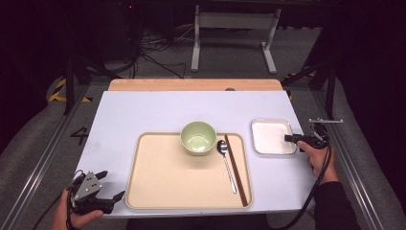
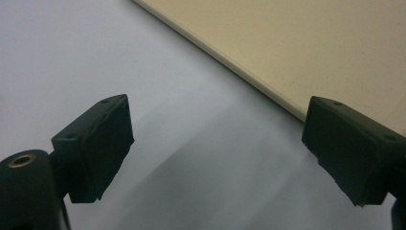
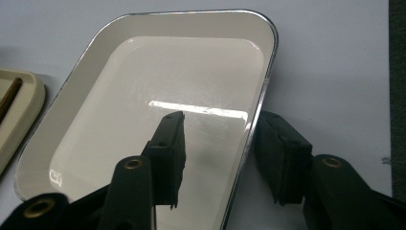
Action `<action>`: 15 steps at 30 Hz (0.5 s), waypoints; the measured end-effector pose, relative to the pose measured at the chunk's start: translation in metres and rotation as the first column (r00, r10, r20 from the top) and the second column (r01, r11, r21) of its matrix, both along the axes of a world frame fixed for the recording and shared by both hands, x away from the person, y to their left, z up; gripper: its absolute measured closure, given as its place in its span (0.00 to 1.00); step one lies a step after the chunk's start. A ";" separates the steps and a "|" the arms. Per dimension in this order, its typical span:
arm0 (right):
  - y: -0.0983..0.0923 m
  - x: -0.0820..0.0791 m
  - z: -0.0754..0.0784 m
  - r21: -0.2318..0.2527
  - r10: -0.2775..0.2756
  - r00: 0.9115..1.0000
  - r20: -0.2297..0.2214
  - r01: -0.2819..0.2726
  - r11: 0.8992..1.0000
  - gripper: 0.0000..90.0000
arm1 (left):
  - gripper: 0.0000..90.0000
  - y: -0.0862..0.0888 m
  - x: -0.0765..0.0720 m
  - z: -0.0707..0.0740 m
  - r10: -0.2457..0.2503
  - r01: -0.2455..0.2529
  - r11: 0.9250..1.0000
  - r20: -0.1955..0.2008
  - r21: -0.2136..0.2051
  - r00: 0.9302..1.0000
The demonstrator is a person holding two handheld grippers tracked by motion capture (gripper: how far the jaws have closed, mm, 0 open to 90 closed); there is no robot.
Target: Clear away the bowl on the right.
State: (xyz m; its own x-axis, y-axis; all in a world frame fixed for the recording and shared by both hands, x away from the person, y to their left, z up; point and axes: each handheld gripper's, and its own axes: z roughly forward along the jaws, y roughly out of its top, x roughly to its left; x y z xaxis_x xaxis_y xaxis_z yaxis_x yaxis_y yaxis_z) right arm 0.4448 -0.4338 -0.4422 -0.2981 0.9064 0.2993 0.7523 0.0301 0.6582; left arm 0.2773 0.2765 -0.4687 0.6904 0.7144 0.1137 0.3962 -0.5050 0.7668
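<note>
Black gripper [image 1: 111, 184] jaws, brass screws, grey plate, trailing cables.

We see a pale lavender tabletop [image 1: 158, 110] with a wooden strip along its far edge. Directly on it lies a beige tray [image 1: 158, 182] near the front middle. Just to the tray's right, apart from it, sits a white square dish [image 1: 270, 136] with a shiny metal rim.
</note>
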 end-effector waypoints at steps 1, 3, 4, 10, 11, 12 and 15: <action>-0.001 0.000 -0.001 0.011 -0.008 1.000 0.006 0.007 1.000 0.62 | 0.12 0.000 0.000 0.000 0.001 -0.001 1.000 0.000 0.002 1.000; -0.003 0.001 -0.001 0.012 -0.011 1.000 0.002 0.011 1.000 0.69 | 0.12 0.000 0.000 0.000 0.001 -0.001 1.000 0.000 0.002 1.000; -0.003 0.001 -0.002 0.013 -0.016 1.000 0.004 0.016 1.000 0.72 | 0.12 0.000 0.000 0.000 0.001 -0.001 1.000 -0.001 0.002 1.000; -0.008 0.002 -0.005 0.019 -0.065 0.998 0.000 0.065 0.998 0.89 | 0.13 -0.002 0.002 0.000 -0.001 0.001 1.000 -0.005 0.003 1.000; -0.007 0.002 -0.005 0.013 -0.065 0.998 -0.001 0.065 0.998 0.91 | 0.13 -0.002 0.003 -0.001 -0.003 0.003 1.000 -0.007 0.003 1.000; -0.006 0.003 -0.004 0.006 -0.072 0.997 0.003 0.072 0.997 0.93 | 0.13 -0.002 0.004 -0.001 -0.004 0.004 1.000 -0.008 0.003 1.000; -0.002 0.004 -0.004 -0.003 -0.073 0.997 0.004 0.073 0.997 0.96 | 0.13 -0.002 0.005 -0.002 0.000 0.000 1.000 -0.011 -0.003 1.000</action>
State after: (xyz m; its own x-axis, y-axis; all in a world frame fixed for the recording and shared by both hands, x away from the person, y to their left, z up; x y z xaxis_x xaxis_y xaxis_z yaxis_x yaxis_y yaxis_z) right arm 0.4493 -0.4358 -0.4458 -0.2323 0.9266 0.2957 0.7498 -0.0231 0.6613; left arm 0.2822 0.2746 -0.4703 0.6914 0.7150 0.1040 0.4052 -0.5029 0.7635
